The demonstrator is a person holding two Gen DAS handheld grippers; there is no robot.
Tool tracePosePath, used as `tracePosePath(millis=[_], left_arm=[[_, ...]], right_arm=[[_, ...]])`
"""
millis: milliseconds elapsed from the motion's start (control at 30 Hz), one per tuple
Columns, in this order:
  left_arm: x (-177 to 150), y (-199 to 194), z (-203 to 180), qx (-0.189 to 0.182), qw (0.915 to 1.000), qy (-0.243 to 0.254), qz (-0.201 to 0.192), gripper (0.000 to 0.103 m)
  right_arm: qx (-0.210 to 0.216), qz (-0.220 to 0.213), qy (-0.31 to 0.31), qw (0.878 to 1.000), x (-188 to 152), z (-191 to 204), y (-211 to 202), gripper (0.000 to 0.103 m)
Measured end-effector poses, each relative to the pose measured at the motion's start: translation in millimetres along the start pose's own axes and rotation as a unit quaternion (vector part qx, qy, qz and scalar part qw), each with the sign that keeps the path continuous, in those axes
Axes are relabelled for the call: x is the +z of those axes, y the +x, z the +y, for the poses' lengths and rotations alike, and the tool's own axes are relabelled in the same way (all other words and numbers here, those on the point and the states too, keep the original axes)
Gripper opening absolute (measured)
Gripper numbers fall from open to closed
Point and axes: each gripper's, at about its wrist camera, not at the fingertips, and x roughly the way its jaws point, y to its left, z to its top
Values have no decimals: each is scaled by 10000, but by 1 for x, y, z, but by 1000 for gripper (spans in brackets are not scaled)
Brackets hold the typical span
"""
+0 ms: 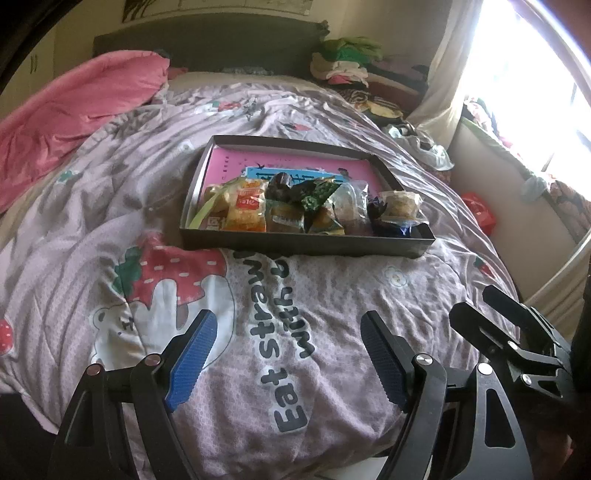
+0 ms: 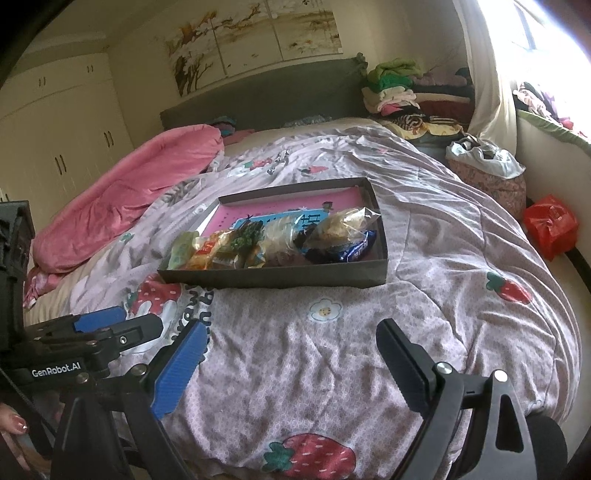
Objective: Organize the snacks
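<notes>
Dark cardboard tray [image 1: 306, 246] sits on the bed mid-frame, w/ its long axis running 9-to-3 across your left view and its near long wall facing you. In the right view it's skewed, far end toward 1 o'clock. Snacks [image 1: 295, 210] are piled along the near side inside it; pink liner [image 1: 229, 162] is bare at the far side.

Quilt [image 2: 295, 354] is pale lilac w/ strawberry prints, wrinkled. Pink blanket [image 1: 74, 110] lies at 10 o'clock, grey headboard [image 2: 266, 92] at 12, clothes heap [image 2: 395, 88] at 1, bright window at 2.

Your left gripper [image 1: 288, 354] has jaws apart, nothing between, low over the quilt, well short of the tray. Your right gripper [image 2: 291, 365] is likewise spread and empty.

Only the right view shows the wardrobe [image 2: 55, 140], wall painting [image 2: 258, 33] & your fingertip [image 2: 14, 422]. Left view alone shows the quilt's lettering in full.
</notes>
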Motion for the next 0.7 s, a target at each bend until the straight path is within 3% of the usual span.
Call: tracePosePath(millis=[700], left_arm=[[0,2,-1,133,9999,-13,53,81]], right_arm=[[-10,6,-1,10000,0,0,1,93]])
